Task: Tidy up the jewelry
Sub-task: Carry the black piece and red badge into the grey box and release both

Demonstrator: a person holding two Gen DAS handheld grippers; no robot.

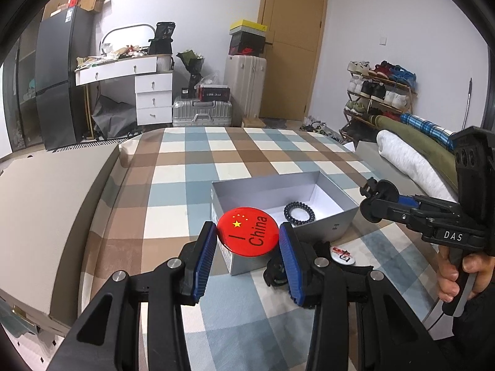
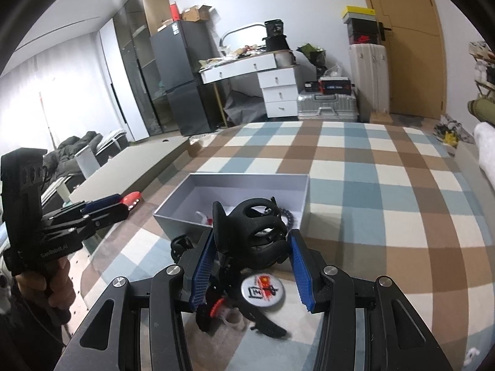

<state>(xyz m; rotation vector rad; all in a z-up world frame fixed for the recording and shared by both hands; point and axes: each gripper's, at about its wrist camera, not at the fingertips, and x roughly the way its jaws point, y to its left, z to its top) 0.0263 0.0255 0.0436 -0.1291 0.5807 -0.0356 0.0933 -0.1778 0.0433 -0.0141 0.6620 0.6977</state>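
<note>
Between the pads of the left gripper [image 1: 247, 241] a red badge [image 1: 247, 232] is held flat, just short of the box [image 1: 340, 216]. A black hair claw [image 2: 263, 235] is clamped in the right gripper [image 2: 252, 247], nearer the box opening, where a bead bracelet [image 1: 299, 214] lies.

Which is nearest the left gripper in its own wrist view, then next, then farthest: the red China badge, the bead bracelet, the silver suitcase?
1. Red China badge: held between the left gripper fingers, over the box's near corner.
2. Bead bracelet: inside the grey box, slightly right.
3. Silver suitcase: on the floor beyond the bed.
</note>
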